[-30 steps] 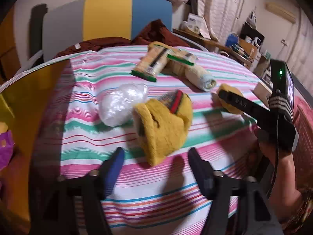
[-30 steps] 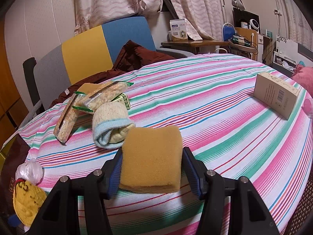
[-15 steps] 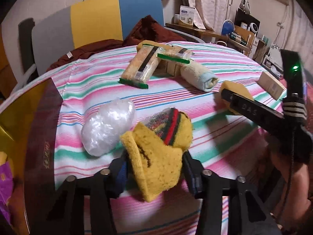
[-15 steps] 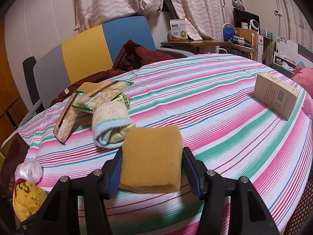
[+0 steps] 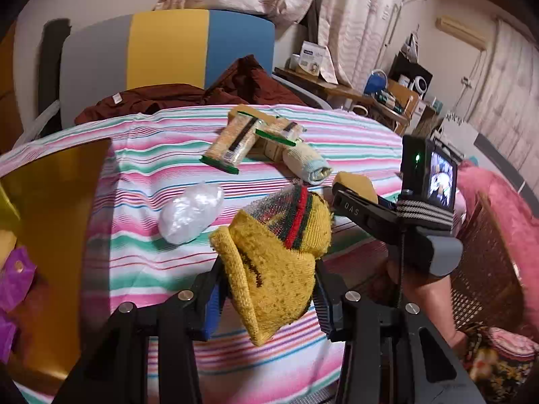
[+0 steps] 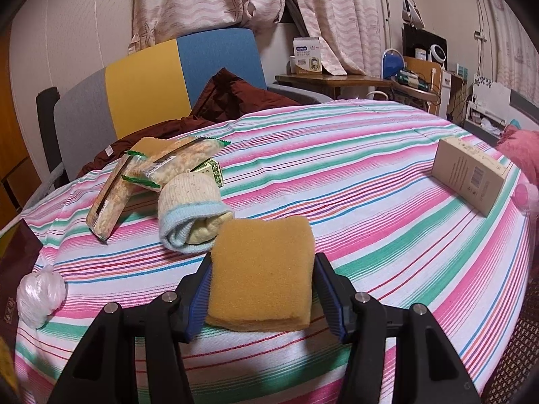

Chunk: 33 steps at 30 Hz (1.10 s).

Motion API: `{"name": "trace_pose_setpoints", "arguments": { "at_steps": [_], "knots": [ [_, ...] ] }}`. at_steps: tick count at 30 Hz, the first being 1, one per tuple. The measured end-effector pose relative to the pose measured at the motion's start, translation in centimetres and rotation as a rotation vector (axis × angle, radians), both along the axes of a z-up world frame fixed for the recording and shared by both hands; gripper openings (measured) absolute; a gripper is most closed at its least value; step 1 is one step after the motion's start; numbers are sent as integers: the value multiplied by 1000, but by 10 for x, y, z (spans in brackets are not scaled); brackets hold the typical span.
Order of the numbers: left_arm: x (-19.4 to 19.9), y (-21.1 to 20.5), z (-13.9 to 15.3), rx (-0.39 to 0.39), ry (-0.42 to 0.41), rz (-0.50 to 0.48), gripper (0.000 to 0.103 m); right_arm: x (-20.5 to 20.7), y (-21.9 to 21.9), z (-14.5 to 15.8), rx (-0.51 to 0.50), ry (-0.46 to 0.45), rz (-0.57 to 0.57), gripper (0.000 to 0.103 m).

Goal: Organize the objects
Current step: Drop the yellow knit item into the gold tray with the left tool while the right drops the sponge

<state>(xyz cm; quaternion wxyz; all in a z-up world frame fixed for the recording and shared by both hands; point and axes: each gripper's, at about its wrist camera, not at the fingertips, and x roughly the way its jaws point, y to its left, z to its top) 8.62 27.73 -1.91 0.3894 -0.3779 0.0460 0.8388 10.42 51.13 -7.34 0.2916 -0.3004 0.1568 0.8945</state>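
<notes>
My left gripper is shut on a yellow knitted item with red and green stripes and holds it lifted off the striped tablecloth. My right gripper is shut on an orange sponge low over the tablecloth; the sponge also shows in the left wrist view. A rolled cream and blue sock, two snack packets and a crumpled clear plastic bag lie on the table.
A beige carton stands at the table's right. A small green box lies under the packets. A grey, yellow and blue chair with a dark red cloth stands behind. A gold bag is at the left edge.
My left gripper moved forward around the yellow knitted item, closed on it and raised it off the cloth. My right gripper has stayed still with the sponge.
</notes>
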Motion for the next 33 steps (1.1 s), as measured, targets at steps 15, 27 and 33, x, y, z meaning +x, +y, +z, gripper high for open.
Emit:
{"name": "trace_pose_setpoints", "arguments": {
  "at_steps": [15, 27, 33],
  "knots": [
    [-28, -88, 15, 44, -3, 194, 46, 8, -14, 1, 75, 3, 3, 57],
    [-56, -156, -9, -18, -45, 344, 47, 7, -14, 0, 80, -14, 3, 57],
    [-62, -171, -20, -40, -62, 369, 48, 6, -15, 0, 85, -25, 1, 57]
  ]
}}
